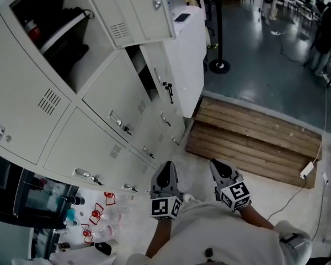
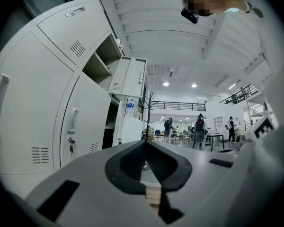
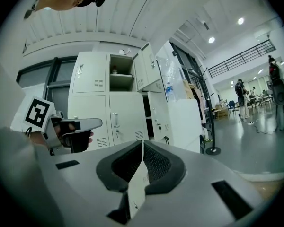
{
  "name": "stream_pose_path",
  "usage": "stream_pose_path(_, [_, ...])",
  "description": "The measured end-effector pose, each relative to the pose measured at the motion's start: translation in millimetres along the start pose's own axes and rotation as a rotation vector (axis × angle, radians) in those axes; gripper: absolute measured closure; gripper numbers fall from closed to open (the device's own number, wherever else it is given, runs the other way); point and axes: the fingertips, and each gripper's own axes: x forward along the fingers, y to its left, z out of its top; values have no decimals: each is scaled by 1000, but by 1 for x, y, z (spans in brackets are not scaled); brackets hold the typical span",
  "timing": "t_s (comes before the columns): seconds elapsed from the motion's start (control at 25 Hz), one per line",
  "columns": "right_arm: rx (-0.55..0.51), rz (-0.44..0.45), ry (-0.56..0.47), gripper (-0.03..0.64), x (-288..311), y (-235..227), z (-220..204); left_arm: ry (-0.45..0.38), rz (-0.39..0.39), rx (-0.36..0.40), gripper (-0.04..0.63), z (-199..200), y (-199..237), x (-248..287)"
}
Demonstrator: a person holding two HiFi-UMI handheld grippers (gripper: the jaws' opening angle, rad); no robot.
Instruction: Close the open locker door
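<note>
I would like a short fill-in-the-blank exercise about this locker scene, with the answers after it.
The jaws of the left gripper and the right gripper are ____. The wide-open locker door is in the ____ row. The pallet on the floor is made of ____.
Missing words: shut; top; wood.

The pale grey locker door (image 1: pixel 137 11) in the upper row stands swung wide out from the bank; louvred vents near its lower edge; its compartment (image 1: pixel 51 33) gapes dark, a shelf inside.
</note>
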Motion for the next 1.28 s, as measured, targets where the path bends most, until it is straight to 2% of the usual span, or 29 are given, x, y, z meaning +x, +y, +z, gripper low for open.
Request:
stream_pose_path(0.16, [-27,-20,-3,586,39,-14,11,-16,-21,15,588,10,27,41])
stream_pose_path(0.4, [12,-62,-20,586,86,-18,14,-16,-39,8,588,15,61,67])
stream_pose_path(0.6, [-12,6,12,586,116,-3,6,-10,-35,2,588,14,77,77])
stream_pose_path(0.76, [20,60,-21,586,143,-12,29,9,-60,11,588,19,82,92])
stream_pose_path(0.96, [38,185,-142,586,172,-50,96,-41,-24,66,588,56,84,125])
stream_pose_path(1.16, [-2,346,-303,586,194,-99,205,-115,63,76,588,115,78,164])
stream_pose_path(1.28, [-22,459,-396,586,209,-121,276,-155,104,114,588,151,71,185])
